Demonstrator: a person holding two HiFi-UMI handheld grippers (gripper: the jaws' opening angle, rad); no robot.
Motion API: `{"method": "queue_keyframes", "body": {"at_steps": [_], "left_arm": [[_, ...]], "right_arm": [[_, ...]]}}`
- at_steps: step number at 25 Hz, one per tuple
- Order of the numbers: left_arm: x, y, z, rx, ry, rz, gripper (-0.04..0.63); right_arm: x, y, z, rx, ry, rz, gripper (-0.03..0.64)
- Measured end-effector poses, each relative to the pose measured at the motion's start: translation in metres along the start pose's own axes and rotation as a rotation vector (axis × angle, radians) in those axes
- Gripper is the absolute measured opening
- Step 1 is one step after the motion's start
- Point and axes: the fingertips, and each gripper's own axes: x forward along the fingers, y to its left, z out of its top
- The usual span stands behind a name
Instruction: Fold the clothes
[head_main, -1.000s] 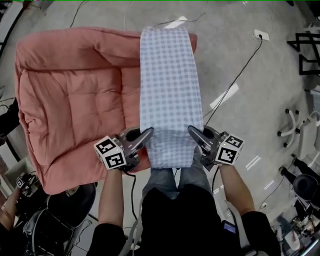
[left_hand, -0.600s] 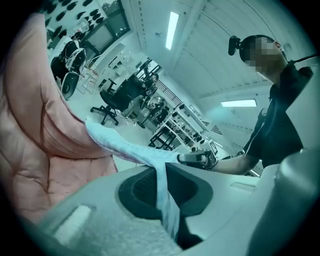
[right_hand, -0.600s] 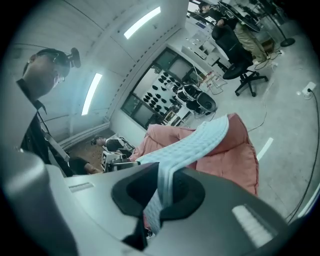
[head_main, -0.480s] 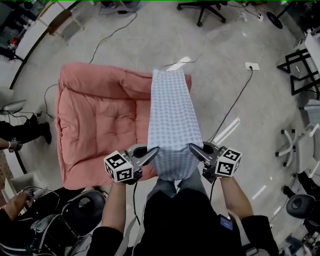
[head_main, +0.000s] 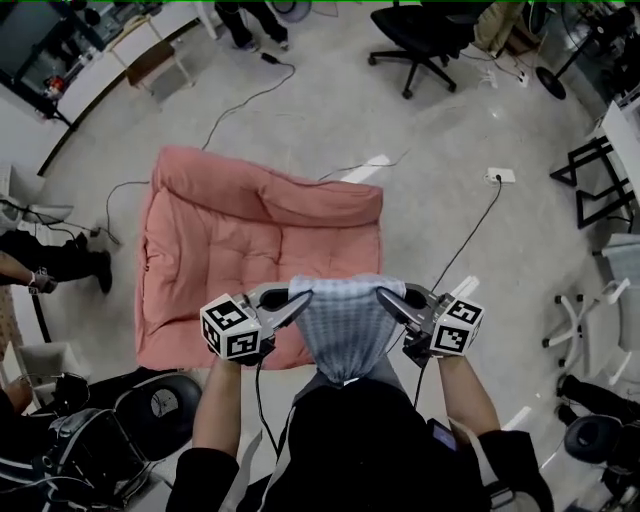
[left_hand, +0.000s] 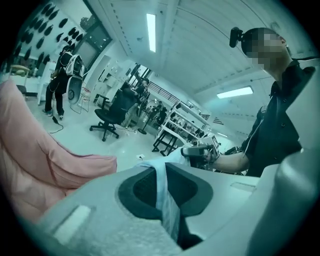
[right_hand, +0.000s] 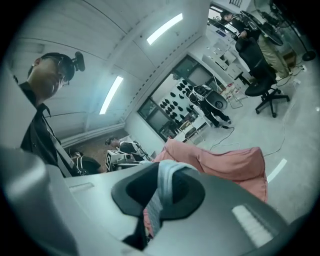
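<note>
A blue-and-white checked cloth (head_main: 345, 325) hangs in the air in front of the person, stretched between both grippers. My left gripper (head_main: 302, 296) is shut on its left corner, and the fabric (left_hand: 164, 192) shows pinched between the dark pads. My right gripper (head_main: 385, 293) is shut on the right corner, with cloth (right_hand: 161, 192) squeezed between its pads. Below and beyond the cloth lies a pink padded mat (head_main: 232, 245) on the floor; the cloth no longer rests on it.
Grey floor with cables (head_main: 245, 100) and a power strip (head_main: 498, 176). Office chairs (head_main: 425, 30) stand at the back, a black chair (head_main: 165, 405) at the lower left. People (left_hand: 62, 80) stand in the room's far part.
Both grippers rose together, lifting the checked cloth off the pink mat until it hangs free between them. The view now takes in more of the floor.
</note>
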Motion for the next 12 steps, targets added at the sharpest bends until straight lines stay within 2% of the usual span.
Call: {"method": "queue_keyframes", "body": {"at_steps": [6, 9, 12], "left_arm": [[-0.011, -0.008, 0.065, -0.023, -0.149, -0.030, 0.026], [-0.010, -0.005, 0.100, -0.010, -0.188, -0.039, 0.026], [-0.010, 0.002, 0.127, 0.027, -0.192, -0.035, 0.026]], "right_arm": [[0.002, 0.024, 0.059, -0.055, -0.102, 0.042, 0.012], [0.006, 0.029, 0.093, -0.104, -0.133, 0.049, 0.012], [0.015, 0.033, 0.120, -0.148, -0.147, 0.041, 0.012]]}}
